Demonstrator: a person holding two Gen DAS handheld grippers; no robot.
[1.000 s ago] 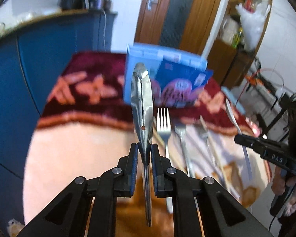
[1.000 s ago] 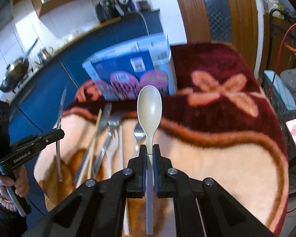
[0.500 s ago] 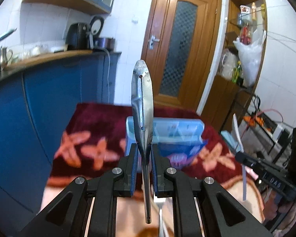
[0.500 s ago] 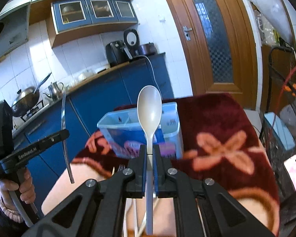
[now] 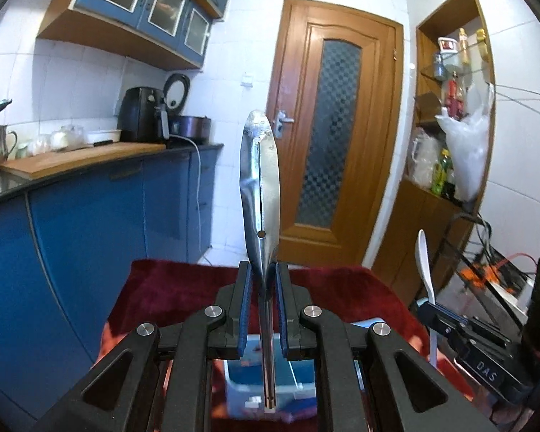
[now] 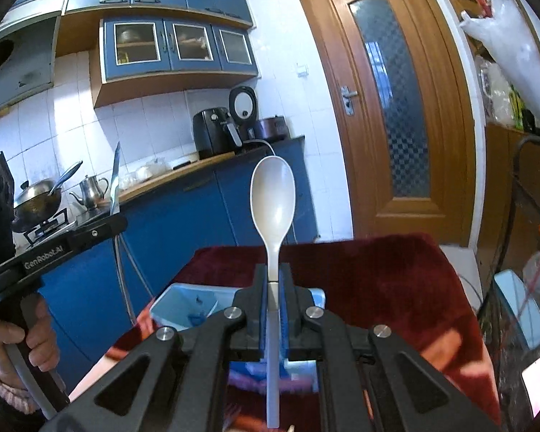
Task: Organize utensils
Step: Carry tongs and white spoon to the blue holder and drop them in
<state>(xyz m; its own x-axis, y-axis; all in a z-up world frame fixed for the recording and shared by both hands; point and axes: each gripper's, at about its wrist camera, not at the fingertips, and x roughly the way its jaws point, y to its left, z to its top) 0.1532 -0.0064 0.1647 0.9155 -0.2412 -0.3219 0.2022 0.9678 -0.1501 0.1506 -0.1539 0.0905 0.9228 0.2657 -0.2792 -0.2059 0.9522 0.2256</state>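
My left gripper (image 5: 262, 280) is shut on a steel knife (image 5: 261, 187), blade upright, handle hanging down between the jaws. My right gripper (image 6: 273, 284) is shut on a white plastic spoon (image 6: 273, 198), bowl upright. Both are raised above a light blue divided utensil box (image 6: 187, 306) on the red blanket; the box shows under the left fingers too (image 5: 255, 385). The right gripper with the spoon (image 5: 424, 262) appears at the right of the left wrist view. The left gripper with the knife (image 6: 114, 180) appears at the left of the right wrist view.
A dark red patterned blanket (image 6: 378, 273) covers the table. Blue kitchen cabinets (image 5: 90, 230) with a counter stand to the left, a wooden door (image 5: 338, 144) behind. A shelf with bottles and a plastic bag (image 5: 464, 151) is at the right.
Both grippers have lifted and tilted up from the table with knife and spoon still held. The loose utensils on the blanket have dropped out of view; the blue box now lies under the fingers.
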